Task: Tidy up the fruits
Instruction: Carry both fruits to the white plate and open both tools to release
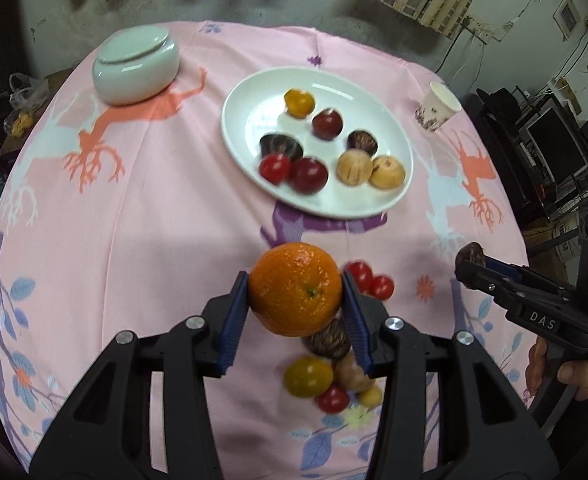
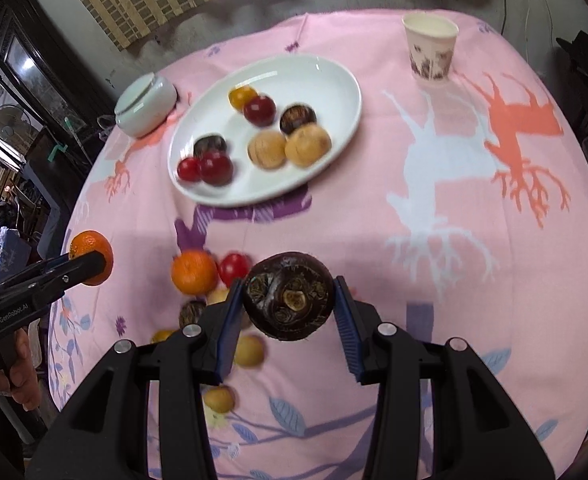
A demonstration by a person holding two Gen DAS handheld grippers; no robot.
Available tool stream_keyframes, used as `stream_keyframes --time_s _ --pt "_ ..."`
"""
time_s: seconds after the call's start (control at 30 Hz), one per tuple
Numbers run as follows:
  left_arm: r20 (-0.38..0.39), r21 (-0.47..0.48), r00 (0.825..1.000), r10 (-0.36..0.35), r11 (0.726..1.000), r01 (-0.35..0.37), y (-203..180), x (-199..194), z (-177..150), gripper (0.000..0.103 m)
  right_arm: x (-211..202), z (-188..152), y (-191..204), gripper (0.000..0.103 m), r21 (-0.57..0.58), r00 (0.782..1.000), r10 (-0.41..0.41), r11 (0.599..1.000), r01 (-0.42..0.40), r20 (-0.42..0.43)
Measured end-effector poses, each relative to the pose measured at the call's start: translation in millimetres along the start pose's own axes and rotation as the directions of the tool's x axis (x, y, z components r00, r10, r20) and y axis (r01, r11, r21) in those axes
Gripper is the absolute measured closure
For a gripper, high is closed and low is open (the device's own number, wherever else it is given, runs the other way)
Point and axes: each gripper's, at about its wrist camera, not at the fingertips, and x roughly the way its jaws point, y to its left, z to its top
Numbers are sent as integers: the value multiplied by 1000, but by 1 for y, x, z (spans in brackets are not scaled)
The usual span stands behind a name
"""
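The left hand-held gripper (image 1: 295, 292) pinches an orange (image 1: 296, 289); the right hand-held gripper (image 2: 288, 300) clamps a dark chestnut-like fruit (image 2: 287, 295). Only the right wrist view shows a second orange (image 2: 193, 272) on the surface (image 2: 454, 300), at 6 o'clock from the plate (image 2: 326, 80).

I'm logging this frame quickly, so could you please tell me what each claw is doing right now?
Left claw: closed on an orange, held above the tablecloth.
Right claw: closed on a dark brown water chestnut.
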Motion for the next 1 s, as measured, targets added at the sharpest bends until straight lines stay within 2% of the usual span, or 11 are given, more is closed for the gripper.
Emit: stream_keyframes --time_s 0.27,0.53,0.73,0.77,0.8,0.83,1.0 --pt "29 42 1000 3 999 -4 -8 28 56 57 17 62 4 59 -27 997 18 1000 -16 79" --pt "-10 28 1000 27 999 -27 1 86 98 57 72 107 4 58 -20 998 39 999 -38 43" --pt "-27 -6 999 40 999 -40 5 116 114 54 105 117 5 57 11 997 70 997 -70 13" --pt "-17 -28 999 43 999 -44 7 117 115 44 105 117 5 55 14 996 81 997 -81 24" --pt "-1 -44 999 44 998 -44 9 115 115 36 104 116 4 46 17 995 86 996 -87 41" --pt "10 -48 999 42 998 -42 9 113 114 36 101 114 3 40 25 994 93 995 -95 64" --pt "18 -33 998 56 998 -56 9 98 103 36 88 106 -4 40 40 992 104 993 -107 75"
